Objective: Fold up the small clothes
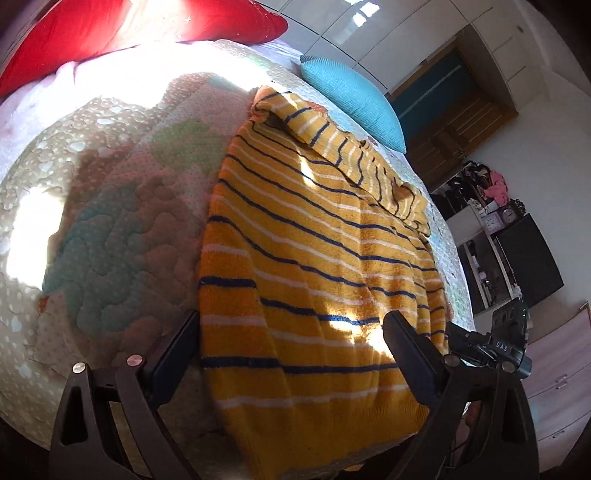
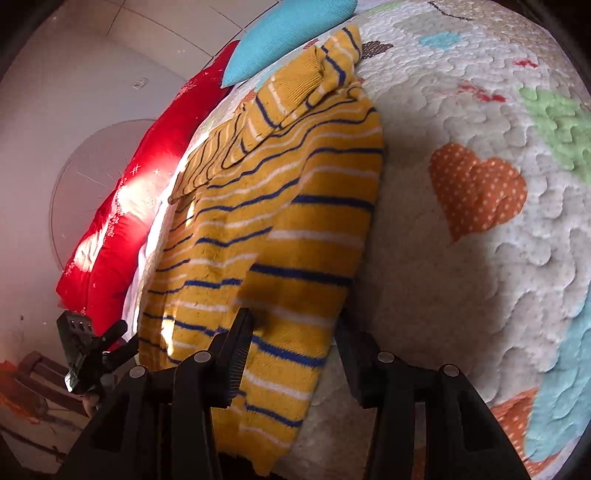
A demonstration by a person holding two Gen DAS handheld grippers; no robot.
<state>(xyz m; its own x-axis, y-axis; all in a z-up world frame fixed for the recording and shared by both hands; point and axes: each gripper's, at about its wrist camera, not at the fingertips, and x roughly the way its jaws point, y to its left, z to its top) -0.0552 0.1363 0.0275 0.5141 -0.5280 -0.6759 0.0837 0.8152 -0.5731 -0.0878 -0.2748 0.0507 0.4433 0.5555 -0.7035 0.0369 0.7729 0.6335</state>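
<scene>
A: Two grippers, both spread wide. The left gripper [image 1: 291,332] straddles the sweater [image 1: 314,266] hem on the quilt [image 1: 110,221].

B: And the right gripper [image 2: 295,343]?

A: Spread too, around the sweater's edge. Blue pillow [image 1: 354,99] at one o'clock, red pillow [image 1: 129,26] at eleven.

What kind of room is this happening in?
Most likely a bedroom: a striped yellow sweater lies on a bed covered by a quilted bedspread, with a red pillow and a blue cushion at its head.
</scene>
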